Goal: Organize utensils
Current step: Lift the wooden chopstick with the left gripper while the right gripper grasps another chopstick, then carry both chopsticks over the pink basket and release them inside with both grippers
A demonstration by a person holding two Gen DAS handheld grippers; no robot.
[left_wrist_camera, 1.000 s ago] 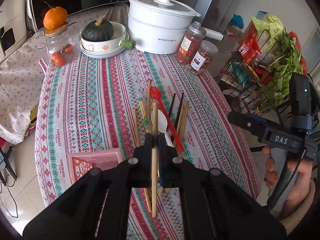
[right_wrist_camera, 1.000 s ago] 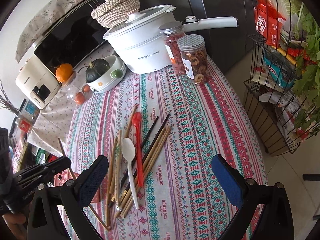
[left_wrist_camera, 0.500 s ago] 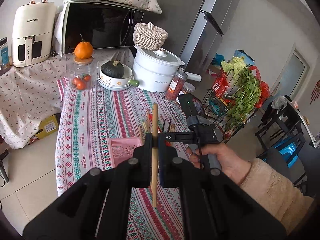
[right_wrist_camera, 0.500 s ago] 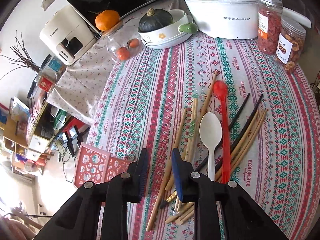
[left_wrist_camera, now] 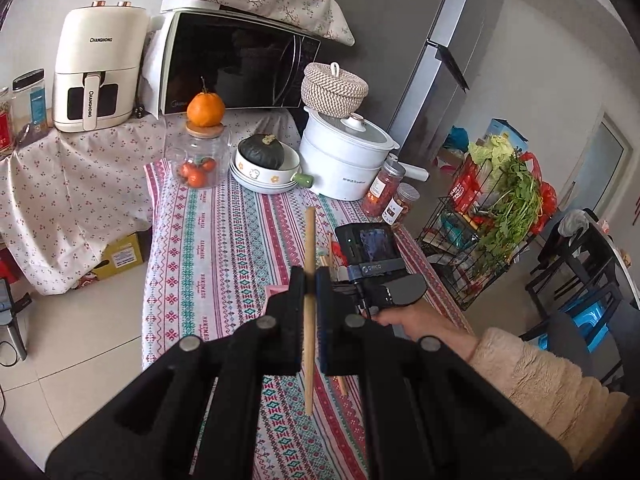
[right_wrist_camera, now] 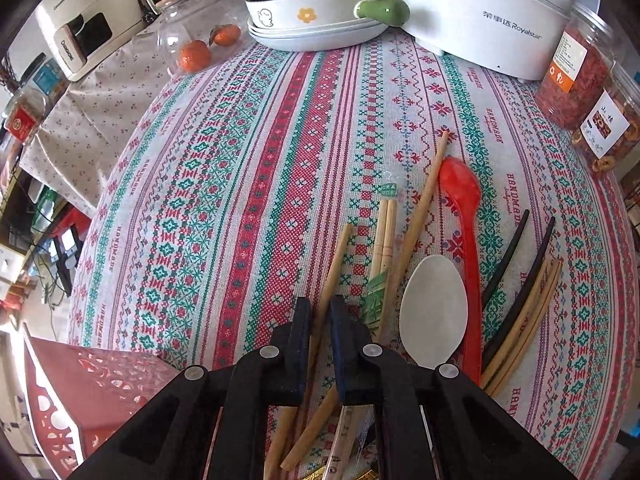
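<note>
A striped cloth covers the counter (right_wrist_camera: 240, 184); the right hand-held gripper (right_wrist_camera: 320, 320), jaws just closing, pinches a wooden chopstick (right_wrist_camera: 334, 264) running lengthwise ahead; further left, the left hand-held gripper (left_wrist_camera: 310, 280) clamps another chopstick (left_wrist_camera: 309, 320) upright.

From the left wrist view we look along the left hand-held gripper (left_wrist_camera: 311, 280), raised well above the bench (left_wrist_camera: 224, 248) and facing across it toward the microwave (left_wrist_camera: 236, 68) and the fridge (left_wrist_camera: 400, 40). From the right wrist view we look steeply down, very near the bench (right_wrist_camera: 240, 180). Both views share the white pot (left_wrist_camera: 344, 160) (right_wrist_camera: 480, 12), the bowl with the pumpkin (left_wrist_camera: 264, 164) (right_wrist_camera: 312, 8) and the striped cloth.
</note>
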